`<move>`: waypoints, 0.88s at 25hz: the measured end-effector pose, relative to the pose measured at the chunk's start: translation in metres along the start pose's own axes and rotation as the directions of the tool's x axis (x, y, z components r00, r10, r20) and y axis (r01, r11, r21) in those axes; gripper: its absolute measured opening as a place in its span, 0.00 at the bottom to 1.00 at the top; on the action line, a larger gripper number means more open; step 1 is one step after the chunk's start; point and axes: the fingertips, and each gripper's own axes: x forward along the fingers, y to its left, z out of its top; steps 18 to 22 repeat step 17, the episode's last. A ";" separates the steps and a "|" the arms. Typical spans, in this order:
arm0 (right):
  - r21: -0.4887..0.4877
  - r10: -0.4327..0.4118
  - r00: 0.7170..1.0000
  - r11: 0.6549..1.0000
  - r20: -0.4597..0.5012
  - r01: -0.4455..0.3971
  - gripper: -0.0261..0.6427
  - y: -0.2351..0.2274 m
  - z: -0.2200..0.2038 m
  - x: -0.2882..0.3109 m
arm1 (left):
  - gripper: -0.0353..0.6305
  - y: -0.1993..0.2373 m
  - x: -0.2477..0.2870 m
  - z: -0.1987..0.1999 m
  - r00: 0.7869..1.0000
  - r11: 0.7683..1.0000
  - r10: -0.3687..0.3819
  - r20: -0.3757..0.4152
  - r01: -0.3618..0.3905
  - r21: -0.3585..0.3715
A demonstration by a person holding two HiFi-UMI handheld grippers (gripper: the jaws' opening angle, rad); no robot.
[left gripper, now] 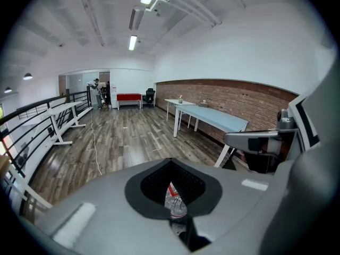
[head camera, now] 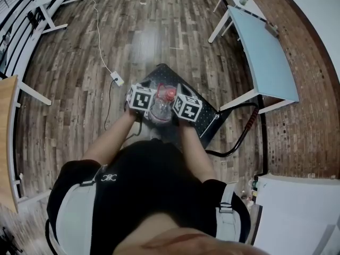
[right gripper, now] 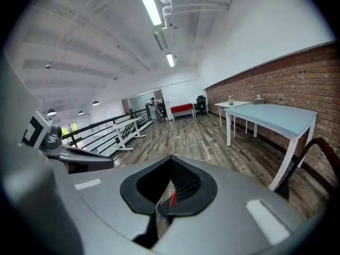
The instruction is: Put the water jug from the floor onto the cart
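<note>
The water jug (head camera: 162,104) is clear plastic with a red cap and hangs in front of the person, over the black cart deck (head camera: 208,122). My left gripper (head camera: 144,101) flanks it on the left and my right gripper (head camera: 183,108) on the right, marker cubes up. In the left gripper view the jaws (left gripper: 178,224) are closed, with the jug (left gripper: 174,203) and a red strap showing in the slit. The right gripper (right gripper: 159,212) is also closed, with a red strip and clear plastic of the jug (right gripper: 166,198) in its slit. Where the pads meet is hidden.
A pale blue table (head camera: 268,57) on white legs stands right of the cart, with a brick wall behind it. A dark curved handle or hose (head camera: 245,132) lies by the cart's right end. A white power strip (head camera: 117,79) and its cable lie on the wood floor, far left.
</note>
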 end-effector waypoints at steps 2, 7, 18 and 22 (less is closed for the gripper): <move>0.003 -0.001 1.000 1.000 0.000 0.001 0.06 -0.003 0.001 0.001 | 0.05 0.000 0.004 -0.005 1.000 0.999 -0.009 -0.017 0.008 -0.032; 0.014 -0.009 1.000 1.000 -0.011 0.009 0.06 -0.009 -0.003 0.005 | 0.05 0.000 0.013 -0.008 0.999 0.996 -0.028 -0.029 0.026 -0.082; 0.021 0.005 0.999 1.000 -0.042 -0.004 0.06 -0.014 -0.014 0.009 | 0.05 -0.004 0.017 -0.013 0.999 0.995 -0.031 -0.045 0.027 -0.092; 0.021 0.005 0.999 1.000 -0.042 -0.004 0.06 -0.014 -0.014 0.009 | 0.05 -0.004 0.017 -0.013 0.999 0.995 -0.031 -0.045 0.027 -0.092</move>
